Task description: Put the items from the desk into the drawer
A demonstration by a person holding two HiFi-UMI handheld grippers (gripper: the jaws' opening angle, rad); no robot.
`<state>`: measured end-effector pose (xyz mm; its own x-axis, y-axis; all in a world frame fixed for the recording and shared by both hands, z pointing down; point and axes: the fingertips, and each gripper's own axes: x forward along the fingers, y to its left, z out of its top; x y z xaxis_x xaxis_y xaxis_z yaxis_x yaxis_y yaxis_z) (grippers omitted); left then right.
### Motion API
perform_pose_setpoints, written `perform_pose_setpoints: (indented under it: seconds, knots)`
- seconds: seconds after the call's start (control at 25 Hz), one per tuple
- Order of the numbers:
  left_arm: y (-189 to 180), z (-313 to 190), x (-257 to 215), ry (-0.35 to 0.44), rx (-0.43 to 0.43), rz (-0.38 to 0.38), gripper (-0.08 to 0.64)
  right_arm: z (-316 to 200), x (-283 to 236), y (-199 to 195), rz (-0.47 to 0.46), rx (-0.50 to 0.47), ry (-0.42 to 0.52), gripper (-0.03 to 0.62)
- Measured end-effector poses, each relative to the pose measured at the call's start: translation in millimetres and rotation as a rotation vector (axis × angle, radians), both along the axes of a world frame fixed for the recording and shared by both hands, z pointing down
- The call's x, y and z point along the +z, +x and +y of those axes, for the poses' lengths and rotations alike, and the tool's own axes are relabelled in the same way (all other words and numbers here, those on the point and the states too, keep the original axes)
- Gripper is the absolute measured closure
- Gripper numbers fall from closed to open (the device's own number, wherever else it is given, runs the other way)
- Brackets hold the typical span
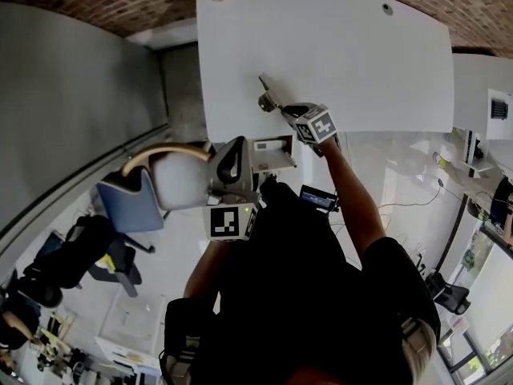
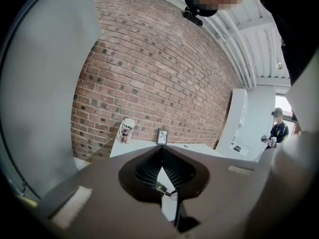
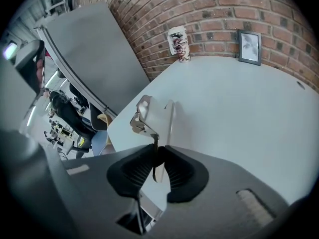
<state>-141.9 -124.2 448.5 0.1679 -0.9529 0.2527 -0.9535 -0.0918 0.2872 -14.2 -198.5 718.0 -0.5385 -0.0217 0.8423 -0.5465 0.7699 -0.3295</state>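
A thin white clipboard [image 3: 168, 119] with a metal clip [image 3: 141, 114] hangs tilted just over the left edge of the white desk [image 1: 361, 54]. My right gripper [image 3: 156, 156] is shut on the clip's metal lever. From the head view, that gripper [image 1: 280, 107] reaches over the desk's near left corner with the clipboard [image 1: 267, 95] at its tips. My left gripper [image 1: 239, 152] is lower, beside the open white drawer [image 1: 272, 152] under the desk. In its own view the left gripper [image 2: 161, 153] has its tips together, with nothing seen pinched between them.
A patterned cup [image 3: 179, 44] and a small picture frame [image 3: 248, 47] stand at the desk's far edge by the brick wall. A grey partition [image 1: 72, 111] runs to the left. A blue office chair [image 1: 128, 203] sits on the floor to the left of the drawer.
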Motion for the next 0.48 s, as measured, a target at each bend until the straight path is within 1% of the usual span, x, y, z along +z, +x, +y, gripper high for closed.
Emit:
perform_pose_setpoints:
  seconds: [0.12,0.2,0.48]
  knots:
    - [12,11,-3,0.001,-0.004,0.003,0.540,13,1,8,0.003,-0.013,0.005,0.520]
    - [20,19,-3,-0.002,-0.002,0.001,0.540,20,1,12,-0.019,0.005,-0.016,0.522]
    - [33,38,-7,0.007,-0.005,-0.013,0.540,39,-7,15,-0.180,0.143,-0.158,0.532]
